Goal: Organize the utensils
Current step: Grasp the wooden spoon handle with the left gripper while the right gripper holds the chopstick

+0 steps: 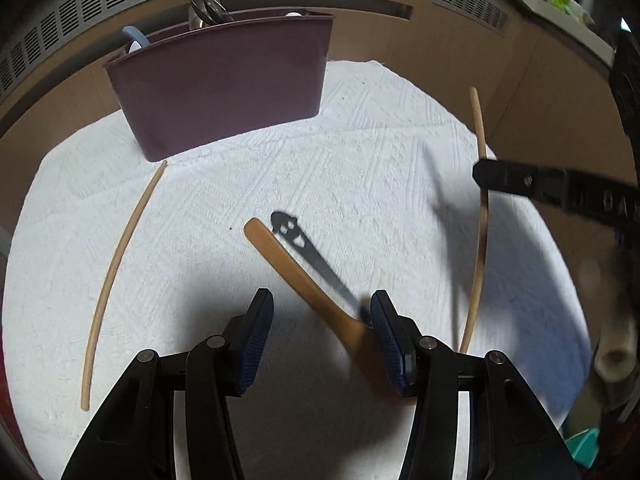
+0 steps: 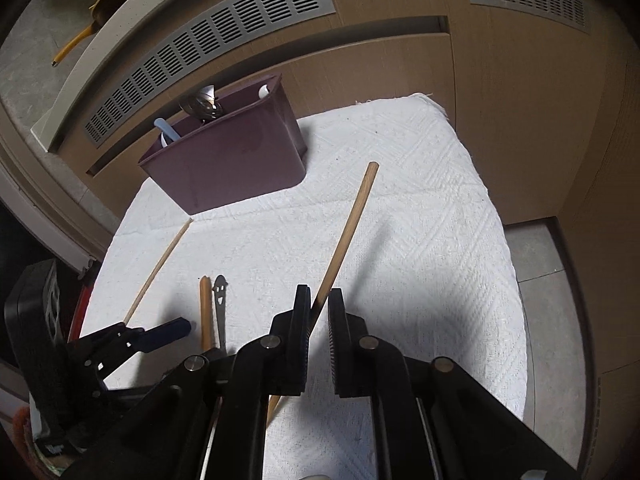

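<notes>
The right gripper (image 2: 319, 312) has its jaws clamped on a wooden chopstick (image 2: 347, 232), which rises clear of the white textured cloth (image 2: 420, 240) and points toward the far edge. The left gripper (image 1: 322, 320) hangs with its jaws apart over a wooden-handled utensil (image 1: 288, 256) and a dark metal utensil (image 1: 308, 252) that lie side by side on the cloth, neither one gripped. A second chopstick (image 1: 116, 264) lies on the cloth to the left, its far tip near the maroon utensil holder (image 1: 224, 84), which stands at the far side and contains metal spoons (image 1: 208, 12) and a light blue handle (image 1: 136, 38).
</notes>
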Demonstrator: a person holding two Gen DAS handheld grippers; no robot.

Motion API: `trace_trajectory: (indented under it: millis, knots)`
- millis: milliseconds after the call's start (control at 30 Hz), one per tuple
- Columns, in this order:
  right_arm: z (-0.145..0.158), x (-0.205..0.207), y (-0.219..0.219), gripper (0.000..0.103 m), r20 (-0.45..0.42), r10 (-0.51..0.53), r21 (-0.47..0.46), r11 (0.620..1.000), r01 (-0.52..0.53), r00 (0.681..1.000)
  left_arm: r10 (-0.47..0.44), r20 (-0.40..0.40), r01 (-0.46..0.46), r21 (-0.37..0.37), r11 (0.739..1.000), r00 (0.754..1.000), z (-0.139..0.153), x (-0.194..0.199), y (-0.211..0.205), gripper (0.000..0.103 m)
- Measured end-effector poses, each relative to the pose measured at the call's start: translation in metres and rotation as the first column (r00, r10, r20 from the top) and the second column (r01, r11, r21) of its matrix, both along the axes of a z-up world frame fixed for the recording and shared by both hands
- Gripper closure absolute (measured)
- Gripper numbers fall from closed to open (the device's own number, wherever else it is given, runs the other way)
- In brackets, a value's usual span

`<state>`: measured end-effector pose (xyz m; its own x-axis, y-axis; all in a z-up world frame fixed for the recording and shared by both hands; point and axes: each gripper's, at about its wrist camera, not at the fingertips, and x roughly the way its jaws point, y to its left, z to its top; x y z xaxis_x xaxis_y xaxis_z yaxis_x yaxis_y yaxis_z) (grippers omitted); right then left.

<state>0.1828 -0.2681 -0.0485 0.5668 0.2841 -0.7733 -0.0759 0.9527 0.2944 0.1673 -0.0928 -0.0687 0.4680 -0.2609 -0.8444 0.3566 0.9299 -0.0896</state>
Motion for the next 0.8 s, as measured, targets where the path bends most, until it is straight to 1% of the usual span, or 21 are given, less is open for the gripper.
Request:
trace_trajectory:
  millis: [100, 200, 300, 367, 433, 567, 600, 667, 800]
  knots:
    - [-0.001, 0.004, 0.003, 0.095, -0.011, 0.004, -0.002, 1.0, -0.004, 1.0, -0.012, -0.006, 0.012, 0.031, 0.999, 1.0, -0.002, -0.006, 0.011, 0.052]
    - [-0.001, 0.006, 0.012, 0.095, -0.005, 0.022, -0.031, 0.999, -0.022, 1.0, 0.002, 0.003, -0.003, 0.056, 0.998, 1.0, 0.001, -0.012, 0.031, 0.052]
    - [-0.003, 0.009, 0.021, 0.095, -0.005, 0.036, -0.062, 0.997, -0.036, 0.999, 0.04, 0.023, -0.042, 0.087, 0.995, 0.999, 0.004, -0.011, 0.052, 0.052]
    - [-0.007, 0.013, 0.026, 0.095, -0.021, 0.054, -0.057, 0.997, -0.055, 0.998, 0.08, 0.025, -0.082, 0.101, 0.991, 0.996, 0.004, -0.007, 0.068, 0.052]
    - [-0.016, 0.018, 0.034, 0.095, -0.052, 0.081, -0.046, 0.995, -0.083, 0.995, 0.106, 0.012, -0.107, 0.083, 0.991, 0.994, 0.003, -0.003, 0.079, 0.052]
    - [-0.029, 0.021, 0.048, 0.095, -0.072, 0.1, -0.095, 0.99, -0.107, 0.992, 0.125, -0.055, -0.125, 0.0, 0.992, 0.991, 0.0, 0.006, 0.086, 0.052]
    - [-0.031, 0.021, 0.05, 0.095, -0.081, 0.105, -0.097, 0.989, -0.113, 0.991, 0.127, -0.057, -0.127, -0.003, 0.992, 0.99, -0.001, 0.007, 0.082, 0.052]
    - [-0.032, 0.019, 0.053, 0.095, -0.068, 0.112, -0.108, 0.987, -0.119, 0.991, 0.12, -0.055, -0.12, 0.006, 0.993, 0.991, -0.002, 0.014, 0.074, 0.052]
    - [-0.033, 0.014, 0.048, 0.095, -0.075, 0.114, -0.127, 0.984, -0.123, 0.991, 0.1, -0.069, -0.102, -0.018, 0.995, 0.993, -0.002, 0.02, 0.059, 0.052]
